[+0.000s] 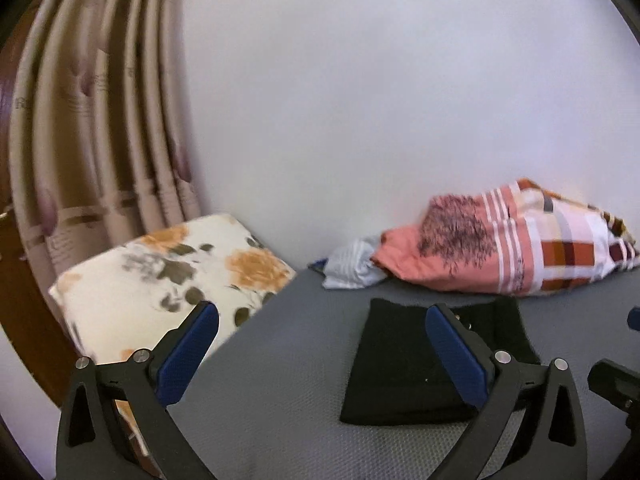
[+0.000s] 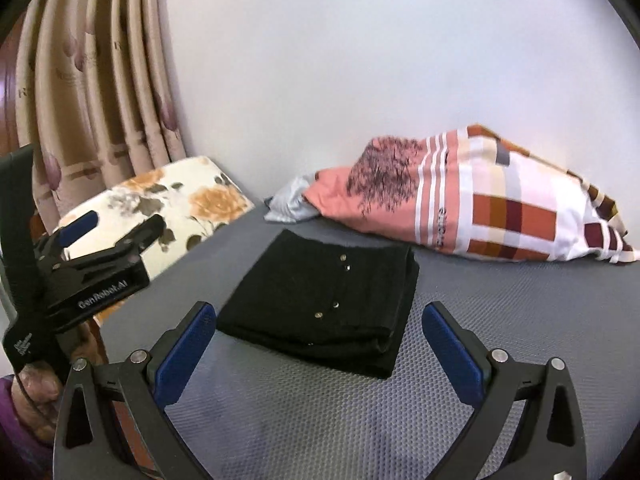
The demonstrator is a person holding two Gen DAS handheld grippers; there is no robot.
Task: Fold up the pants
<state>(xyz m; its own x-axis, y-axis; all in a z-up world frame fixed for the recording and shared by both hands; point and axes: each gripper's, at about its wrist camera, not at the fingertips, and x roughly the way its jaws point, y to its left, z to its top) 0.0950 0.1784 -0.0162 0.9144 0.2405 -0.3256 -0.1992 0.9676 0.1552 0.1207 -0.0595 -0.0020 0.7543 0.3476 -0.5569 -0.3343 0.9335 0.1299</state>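
The black pants [image 2: 324, 300] lie folded into a compact stack with small metal studs on top, on the grey mat [image 2: 500, 292]. They also show in the left wrist view [image 1: 408, 364], partly behind my right finger. My left gripper [image 1: 322, 320] is open and empty, held above the mat to the left of the pants; it also shows from the side in the right wrist view [image 2: 116, 232]. My right gripper [image 2: 320, 320] is open and empty, just in front of the pants, not touching them.
A floral pillow [image 1: 168, 280] lies at the mat's left edge by a beige curtain [image 1: 100, 120]. A pink patterned pillow [image 2: 460, 200] and a light blue cloth [image 2: 292, 200] lie against the white wall behind the pants.
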